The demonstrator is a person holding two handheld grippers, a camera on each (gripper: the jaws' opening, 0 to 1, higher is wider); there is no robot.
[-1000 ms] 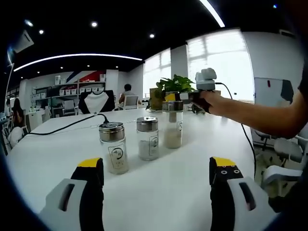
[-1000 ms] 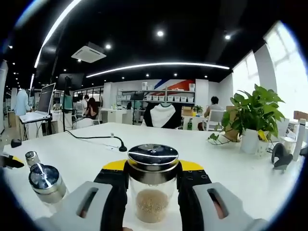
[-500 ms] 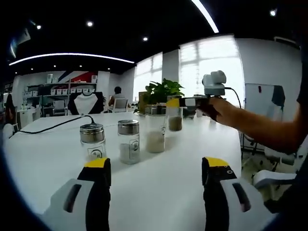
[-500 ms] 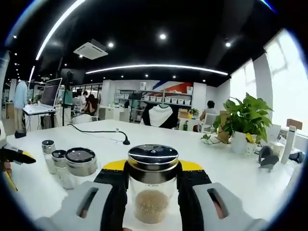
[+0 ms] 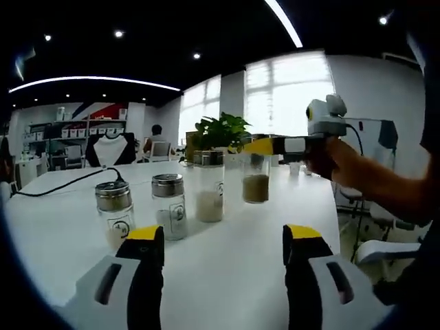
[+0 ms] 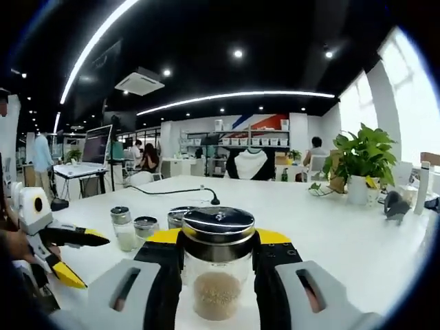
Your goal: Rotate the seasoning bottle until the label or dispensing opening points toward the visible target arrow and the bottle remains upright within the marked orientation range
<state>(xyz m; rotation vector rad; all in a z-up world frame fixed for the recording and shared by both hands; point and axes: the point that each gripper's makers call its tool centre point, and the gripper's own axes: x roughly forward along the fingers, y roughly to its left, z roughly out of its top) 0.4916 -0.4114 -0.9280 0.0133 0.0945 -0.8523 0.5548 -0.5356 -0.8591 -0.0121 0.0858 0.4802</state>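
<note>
Right gripper [image 6: 217,271]: clamped on a seasoning bottle [image 6: 218,265], one jaw on each side of the glass; seen from the left gripper view, this gripper [image 5: 256,146] is held by a hand [image 5: 337,159] at the far right.
Held bottle: upright, steel cap on top, brown granules in the lower part; in the left gripper view the bottle [image 5: 256,177] stands to the right of the row, its base at or just above the table, contact not clear.
Left gripper [image 5: 223,237]: jaws spread wide apart, nothing between them, poised over the white table [image 5: 227,234]; it also appears at the left edge of the right gripper view [image 6: 65,253], yellow tips apart.
Row of bottles: three jars stand upright on the table, left of the held one: a tall jar [image 5: 209,187] with white grains, a middle jar [image 5: 168,205] and a left jar [image 5: 114,216], both steel-capped with labels facing the left camera.
Cable [image 5: 65,182]: black, lying across the table behind the row.
Plant [image 5: 221,130]: potted, at the far side of the table near the window.
</note>
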